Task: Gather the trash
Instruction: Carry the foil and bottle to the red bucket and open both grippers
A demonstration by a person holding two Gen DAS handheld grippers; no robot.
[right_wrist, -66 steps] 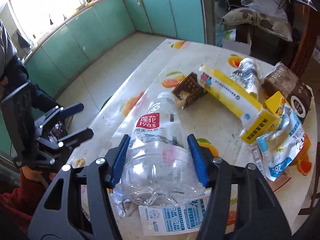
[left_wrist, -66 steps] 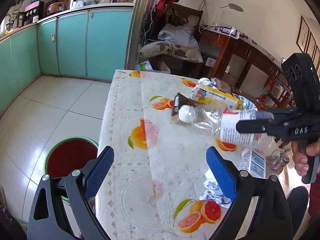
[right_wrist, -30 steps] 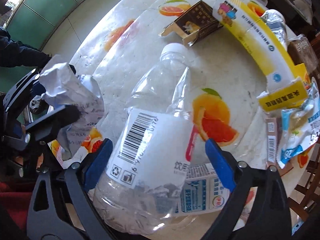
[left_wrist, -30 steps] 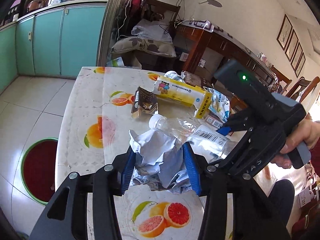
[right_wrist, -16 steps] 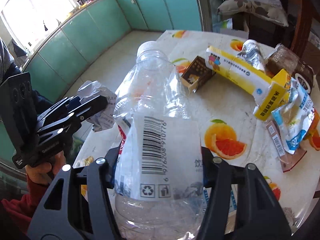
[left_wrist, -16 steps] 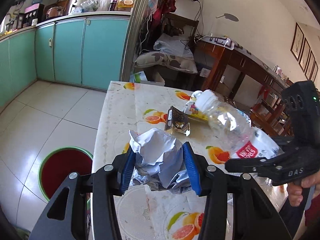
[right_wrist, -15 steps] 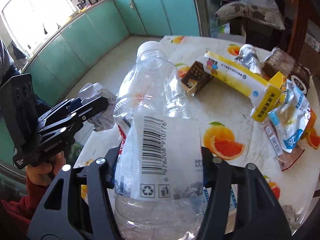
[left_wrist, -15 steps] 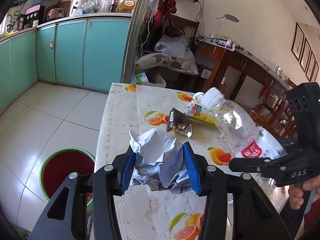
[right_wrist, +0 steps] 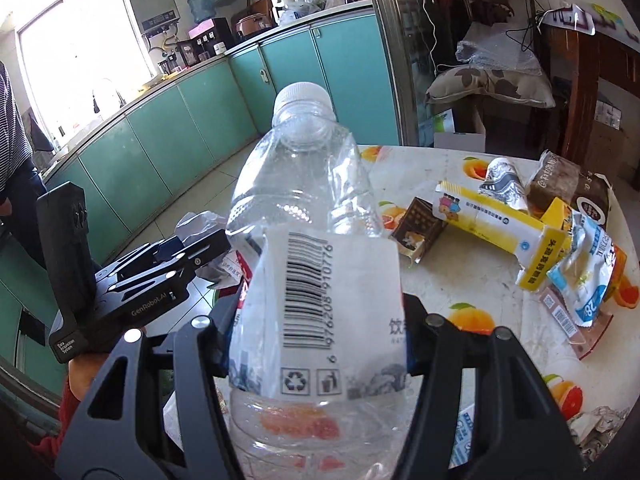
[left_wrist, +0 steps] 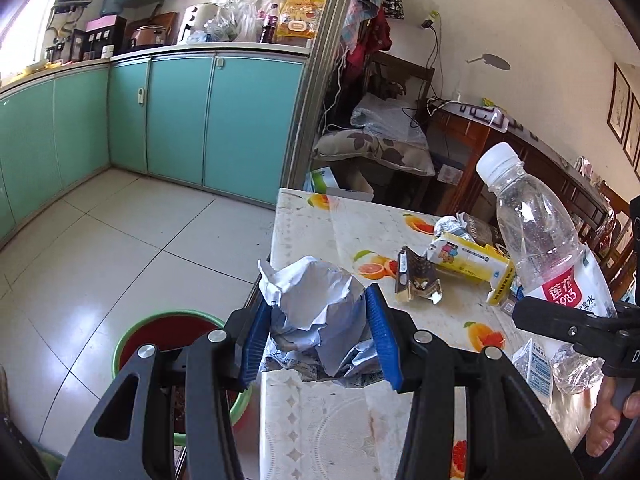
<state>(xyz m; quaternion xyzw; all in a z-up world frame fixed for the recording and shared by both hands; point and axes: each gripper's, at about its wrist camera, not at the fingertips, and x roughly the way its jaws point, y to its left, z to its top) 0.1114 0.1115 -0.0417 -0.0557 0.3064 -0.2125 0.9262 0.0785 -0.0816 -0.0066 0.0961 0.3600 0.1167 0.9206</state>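
Observation:
My left gripper (left_wrist: 318, 336) is shut on a crumpled ball of white paper (left_wrist: 316, 320), held above the table's left edge. My right gripper (right_wrist: 320, 332) is shut on an empty clear plastic bottle (right_wrist: 316, 248) with a white cap, held upright above the table; the bottle also shows at the right of the left wrist view (left_wrist: 544, 256). A red bin with a green rim (left_wrist: 160, 332) stands on the floor just left of the table, below the paper. More trash lies on the table: a long yellow carton (right_wrist: 504, 224), a small brown box (right_wrist: 418, 226), a blue-white wrapper (right_wrist: 584, 276).
The table (left_wrist: 320, 420) has a white cloth with orange-slice prints. A brown bag (right_wrist: 560, 184) and foil wrapper (right_wrist: 502, 178) lie at its far side. Teal cabinets (left_wrist: 180, 120) line the back wall across bare tile floor. A wooden desk (left_wrist: 500, 152) and chairs stand behind the table.
Both grippers rose while keeping their loads. The bottle now stands more upright. The left gripper with the paper shifted left toward the table edge, over the bin.

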